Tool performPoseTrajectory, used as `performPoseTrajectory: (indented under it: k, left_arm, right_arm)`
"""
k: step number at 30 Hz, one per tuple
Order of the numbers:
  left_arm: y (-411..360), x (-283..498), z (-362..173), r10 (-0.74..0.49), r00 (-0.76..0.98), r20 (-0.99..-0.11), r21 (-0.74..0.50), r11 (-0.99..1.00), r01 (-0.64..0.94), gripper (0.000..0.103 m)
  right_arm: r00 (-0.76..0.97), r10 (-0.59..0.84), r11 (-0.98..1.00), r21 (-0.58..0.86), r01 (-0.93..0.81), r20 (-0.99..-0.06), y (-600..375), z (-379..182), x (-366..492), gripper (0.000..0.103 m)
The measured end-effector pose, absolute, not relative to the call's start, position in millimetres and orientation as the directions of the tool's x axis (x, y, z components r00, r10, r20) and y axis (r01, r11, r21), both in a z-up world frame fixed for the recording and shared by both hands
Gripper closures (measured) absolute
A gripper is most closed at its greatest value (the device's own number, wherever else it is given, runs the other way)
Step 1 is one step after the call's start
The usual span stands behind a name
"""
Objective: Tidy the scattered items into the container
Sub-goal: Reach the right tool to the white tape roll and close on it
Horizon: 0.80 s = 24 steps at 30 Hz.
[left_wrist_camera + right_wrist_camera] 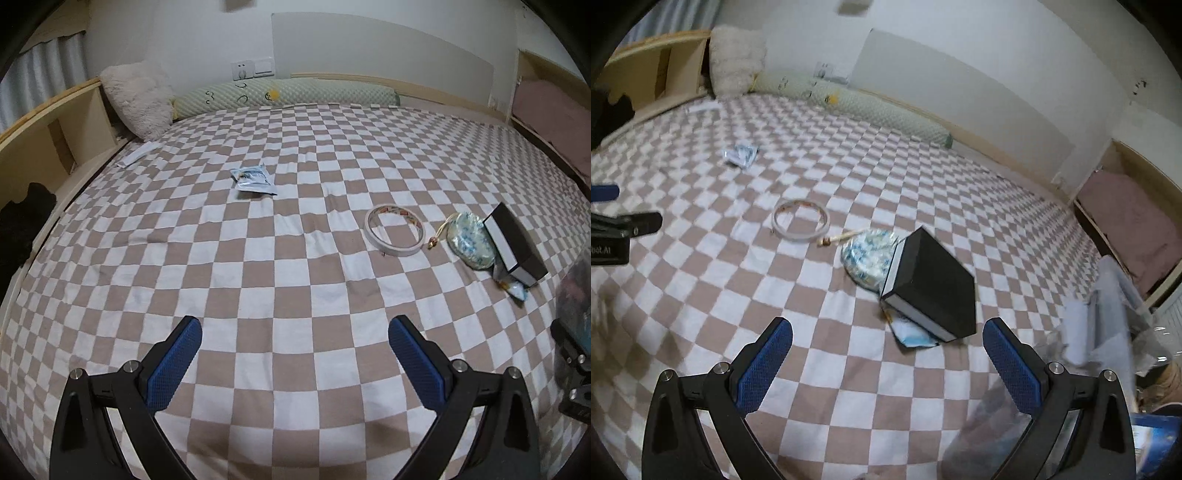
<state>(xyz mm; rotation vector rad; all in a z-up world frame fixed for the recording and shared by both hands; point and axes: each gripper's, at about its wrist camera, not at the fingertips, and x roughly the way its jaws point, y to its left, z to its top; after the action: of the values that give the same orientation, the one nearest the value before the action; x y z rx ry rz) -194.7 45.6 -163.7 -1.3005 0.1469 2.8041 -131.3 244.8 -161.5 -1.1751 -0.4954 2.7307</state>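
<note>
Checkered bed (295, 280), items scattered. Black box (931, 284) just ahead of right gripper (888, 349), fingers spread wide, empty; clear container (1108, 314) beyond right finger. Left gripper (295, 345) likewise spread, tape roll (393, 230) ahead-right. Best: straddle box squarely, close firmly.

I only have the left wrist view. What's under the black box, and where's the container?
Observer: The black box lies on a light blue packet, with one edge leaning on the round blue-patterned pouch; the right wrist view shows it clearly.
Operator: And the container?
Observer: A clear container stands at the bed's right edge, beside the right gripper.
Operator: Is the right gripper holding anything?
Observer: No, it is open and empty above the checkered sheet.
</note>
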Motion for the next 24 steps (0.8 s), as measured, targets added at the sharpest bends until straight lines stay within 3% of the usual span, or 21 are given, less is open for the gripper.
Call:
performPoseTrajectory:
  k: [8,10,16,24]
  left_arm:
    - [37.2,-212.6,-191.6,-0.002,-0.627,-0.779,0.067,-0.995,-0.08,0.001]
    - [27.6,-217.8,-196.8,0.003,-0.618,-0.786,0.039,-0.998,-0.053,0.001]
    - [-0.9,-233.5,-212.4,0.018,-0.592,-0.806,-0.042,-0.999,0.026,0.001]
    - [-20.8,-249.6,-210.4,0.016,-0.638,-0.77,-0.043,-0.999,0.027,0.003]
  right_arm:
    - [-0.632,0.262,-0.908,-0.409,0.096,-0.73,237.3,-214.3,-151.5,0.002]
    - [-0.63,0.283,-0.873,-0.467,0.143,-0.723,227.5,-227.5,-155.9,0.01]
    - [-0.689,0.358,-0.72,-0.656,0.226,-0.631,194.4,-257.2,-171.0,0.023]
    - [-0.787,0.358,-0.552,-0.793,0.256,-0.503,162.1,-270.9,-207.6,0.033]
